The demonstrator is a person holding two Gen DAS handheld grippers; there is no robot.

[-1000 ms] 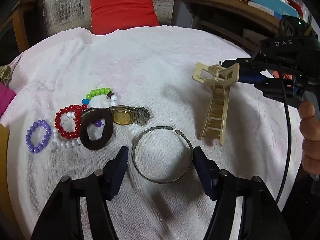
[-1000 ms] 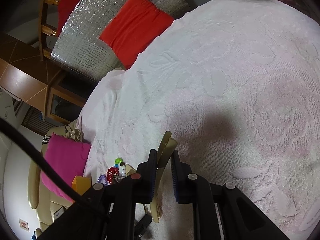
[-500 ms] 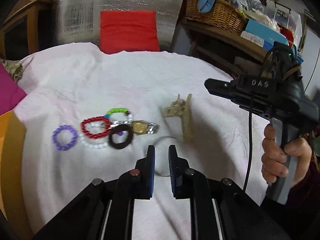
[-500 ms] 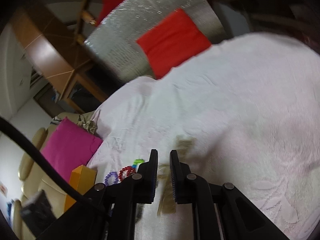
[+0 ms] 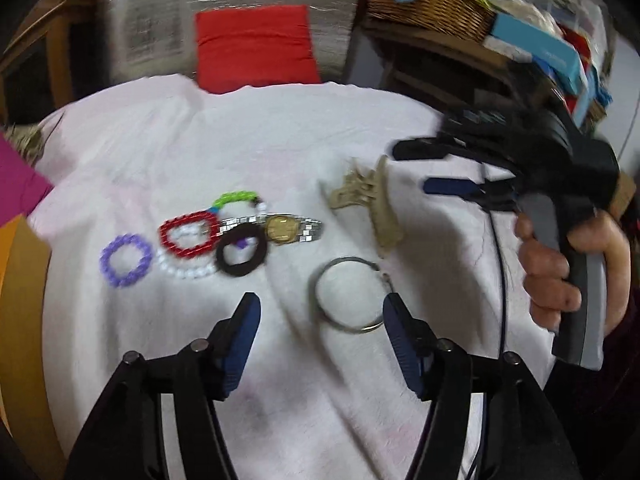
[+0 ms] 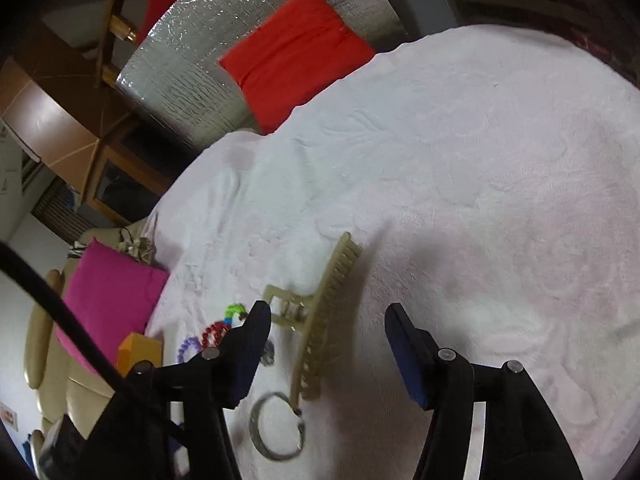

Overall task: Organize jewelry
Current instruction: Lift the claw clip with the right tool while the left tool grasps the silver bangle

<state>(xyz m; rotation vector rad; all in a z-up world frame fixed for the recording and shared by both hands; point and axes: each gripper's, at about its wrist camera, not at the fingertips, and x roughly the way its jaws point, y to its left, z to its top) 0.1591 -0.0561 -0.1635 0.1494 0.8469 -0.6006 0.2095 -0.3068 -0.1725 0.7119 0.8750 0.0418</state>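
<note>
— Beige plastic claw hair clip [image 5: 374, 210] lies flat on the pale pink towelling cloth [image 5: 248, 128], right of centre in the left wrist view. Do you see it?

— Yes; in the right wrist view it runs diagonally through the lower middle, between the right gripper [image 6: 326, 328] jaws, which stand wide apart and hold nothing.

— And the left gripper [image 5: 320, 314]?

— Its jaws are spread too, at the bottom of the frame, empty. The thin silver open bangle [image 5: 347, 295] lies on the cloth between them, just below the clip's lower end.

— Left of centre?

— A cluster: gold-faced metal-band wristwatch [image 5: 286, 229], black fabric hair tie [image 5: 242, 255] overlapping it, red bead bracelet [image 5: 188, 234], white bead bracelet [image 5: 186, 270], green bead bracelet [image 5: 234, 198]. The purple bead bracelet [image 5: 126, 259] sits just left, apart.

— Background?

— A red cushion [image 5: 256, 50] against silver foil at the top, a wicker basket [image 5: 428, 2] upper right.
</note>
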